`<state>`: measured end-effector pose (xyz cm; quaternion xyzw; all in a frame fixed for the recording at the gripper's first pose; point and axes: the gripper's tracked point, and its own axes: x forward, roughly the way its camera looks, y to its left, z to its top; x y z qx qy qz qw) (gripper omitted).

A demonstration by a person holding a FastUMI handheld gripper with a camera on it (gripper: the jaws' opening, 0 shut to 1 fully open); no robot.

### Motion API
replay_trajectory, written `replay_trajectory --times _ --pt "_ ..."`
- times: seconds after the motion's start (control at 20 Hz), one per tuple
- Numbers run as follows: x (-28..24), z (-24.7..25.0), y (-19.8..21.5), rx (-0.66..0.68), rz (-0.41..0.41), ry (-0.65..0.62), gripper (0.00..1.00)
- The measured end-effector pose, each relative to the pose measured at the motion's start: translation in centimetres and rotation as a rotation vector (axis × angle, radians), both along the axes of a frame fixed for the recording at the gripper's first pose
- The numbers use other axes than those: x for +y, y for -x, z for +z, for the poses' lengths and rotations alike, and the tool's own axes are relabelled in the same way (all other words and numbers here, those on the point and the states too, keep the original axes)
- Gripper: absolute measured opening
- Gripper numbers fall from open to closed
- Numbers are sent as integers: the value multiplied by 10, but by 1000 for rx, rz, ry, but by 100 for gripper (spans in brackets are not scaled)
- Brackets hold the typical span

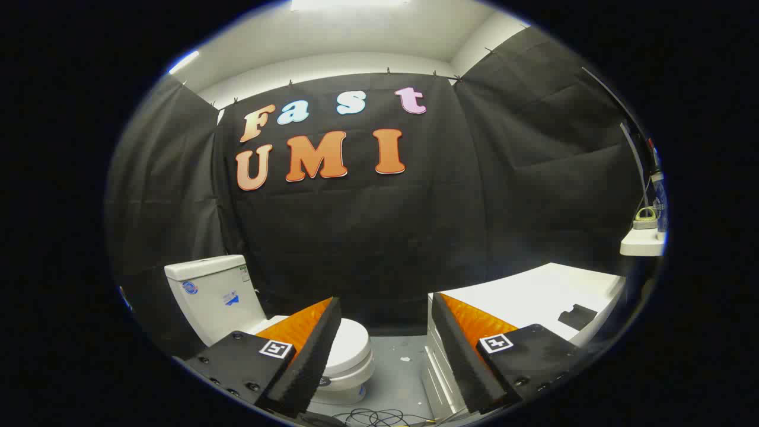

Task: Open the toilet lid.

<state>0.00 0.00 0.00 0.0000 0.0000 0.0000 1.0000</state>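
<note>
In the lower left of the frame sits the toilet (350, 356), its lid (351, 346) down flat, partly behind the left finger. The gripper (385, 350) is wide open and holds nothing. It is far off and aimed at the floor (396, 365) between toilet and desk (533, 293). Going straight could miss the lid. The tank (214, 292) is closed, so what's inside is hidden.

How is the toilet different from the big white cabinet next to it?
The toilet is round, with its lid down; the cabinet is boxy with a flat top. The toilet stands beyond the open claw's left finger, the cabinet beyond its right finger. A small dark thing lies on the cabinet. Both are white.
</note>
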Motion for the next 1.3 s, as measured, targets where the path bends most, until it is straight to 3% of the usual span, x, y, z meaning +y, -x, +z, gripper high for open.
replay_trajectory --times 1.0,1.3 --pt "0 -5 -1 21 -14 12 99" --pt "7 -5 -2 44 -7 -56 99"
